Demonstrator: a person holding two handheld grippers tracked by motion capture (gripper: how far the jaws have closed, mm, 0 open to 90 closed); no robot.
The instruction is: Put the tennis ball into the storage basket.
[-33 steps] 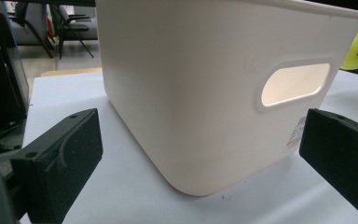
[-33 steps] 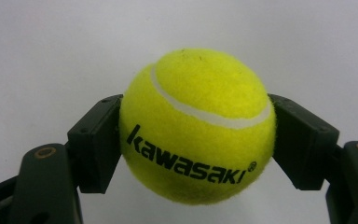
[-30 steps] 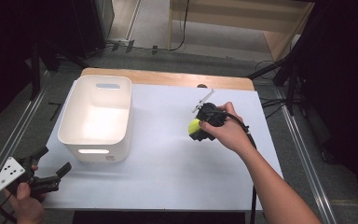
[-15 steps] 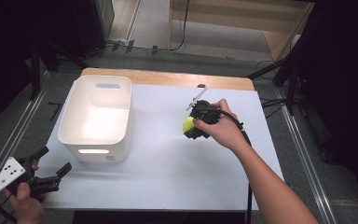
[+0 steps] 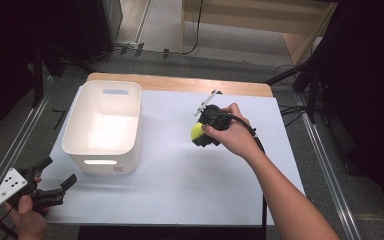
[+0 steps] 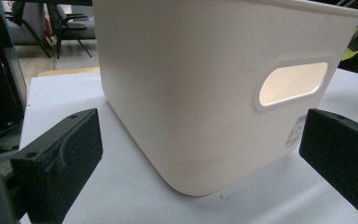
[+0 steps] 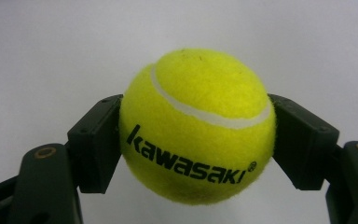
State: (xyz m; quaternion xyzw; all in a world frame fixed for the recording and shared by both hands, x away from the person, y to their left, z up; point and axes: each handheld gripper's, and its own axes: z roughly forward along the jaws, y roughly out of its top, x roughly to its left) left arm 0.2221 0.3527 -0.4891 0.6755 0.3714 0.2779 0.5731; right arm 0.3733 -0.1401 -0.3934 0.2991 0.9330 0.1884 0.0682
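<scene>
Right gripper [image 5: 203,136] is drifting left toward the white bin [image 5: 103,125], clamping the tennis ball [image 5: 197,132] mid-table; left gripper [image 5: 55,186] is idling wide open, empty. Fuzzy round ball could be squirting out.

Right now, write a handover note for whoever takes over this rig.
Right gripper: jaws shut on the tennis ball, held over the white table, right of the bin.
Left gripper: jaws open, nothing held, at the table's near left corner, facing the white bin.
Done: ball gripped.
Left: probably carry the ball over the bin and release it; nothing is visible inside the bin.
</scene>
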